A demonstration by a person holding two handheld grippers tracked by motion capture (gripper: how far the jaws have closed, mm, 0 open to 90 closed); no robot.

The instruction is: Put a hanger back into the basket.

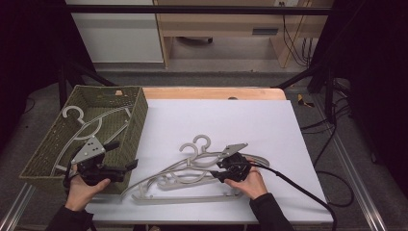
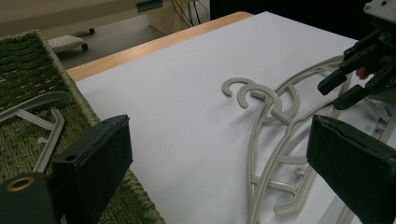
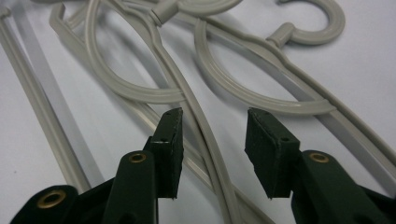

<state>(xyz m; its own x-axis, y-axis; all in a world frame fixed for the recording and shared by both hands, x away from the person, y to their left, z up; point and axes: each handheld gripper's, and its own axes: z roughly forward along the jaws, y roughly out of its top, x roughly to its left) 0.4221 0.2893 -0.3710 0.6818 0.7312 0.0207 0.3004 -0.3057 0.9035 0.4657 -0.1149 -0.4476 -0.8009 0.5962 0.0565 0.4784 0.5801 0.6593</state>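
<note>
White sheet: the white sheet (image 1: 226, 120) covers most of the table; its far half is bare and free for moving, its near half is taken up by hangers.
Table edge: a strip of wooden tabletop (image 1: 211, 93) shows beyond the sheet's far edge; a metal rail (image 1: 358, 192) runs along the right of the sheet.
Basket: a woven green basket (image 1: 137, 120) stands against the sheet's left edge, its wall rising above the sheet.
Basket contents: one grey hanger in the basket (image 1: 79, 126) lies flat on its floor, hook toward the far end.
Hangers on the sheet: a pile of grey hangers (image 1: 185, 175) lies overlapped on the sheet's near half, hooks toward the middle of the sheet; there seem to be two or three, the overlap makes the count unsure.
Right gripper: the right gripper (image 3: 212, 140) is low over the pile, on the right part of the sheet. Its jaws are partly apart with one thin hanger arm (image 3: 205, 149) running between the pads; the pads stand clear of it on both sides, so nothing is clamped.
Left gripper: the left gripper (image 2: 219, 172) hovers at the basket's near right corner, over the sheet's left edge, jaws wide apart and holding nothing.
In the way: the basket wall stands between the pile and the basket floor; the right gripper's black cable (image 1: 308, 192) trails across the sheet's near right corner.
</note>
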